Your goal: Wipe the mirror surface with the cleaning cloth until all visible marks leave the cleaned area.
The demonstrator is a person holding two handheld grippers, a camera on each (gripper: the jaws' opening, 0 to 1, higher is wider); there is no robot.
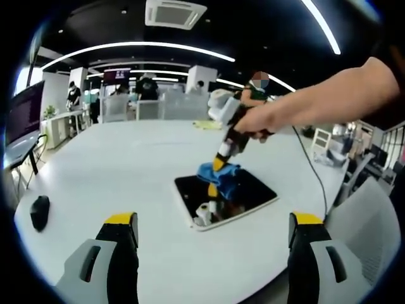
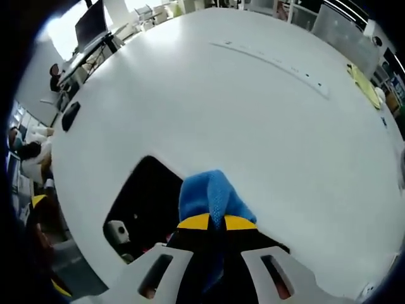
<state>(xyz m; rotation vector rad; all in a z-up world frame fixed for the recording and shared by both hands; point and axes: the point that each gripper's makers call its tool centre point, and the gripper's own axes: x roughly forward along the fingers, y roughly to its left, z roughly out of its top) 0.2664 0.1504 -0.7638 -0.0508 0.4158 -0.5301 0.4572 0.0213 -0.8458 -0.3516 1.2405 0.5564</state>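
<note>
A dark rectangular mirror (image 1: 253, 193) with a white rim lies flat on the white table (image 1: 126, 171). A blue cleaning cloth (image 1: 218, 173) rests on the mirror's far edge, pinched by my right gripper (image 1: 218, 163), which a hand holds from above. In the right gripper view the jaws are shut on the blue cloth (image 2: 209, 196), pressed at the edge of the mirror (image 2: 142, 202). My left gripper (image 1: 212, 231) stands open near the table's front edge, short of the mirror, with nothing between its fingers.
A black computer mouse (image 1: 39, 211) lies at the table's left edge and also appears as the mouse (image 2: 69, 116). A yellow cloth (image 2: 362, 79) lies far across the table. Chairs, desks and people stand beyond the table. A cable (image 1: 313, 168) trails from the right gripper.
</note>
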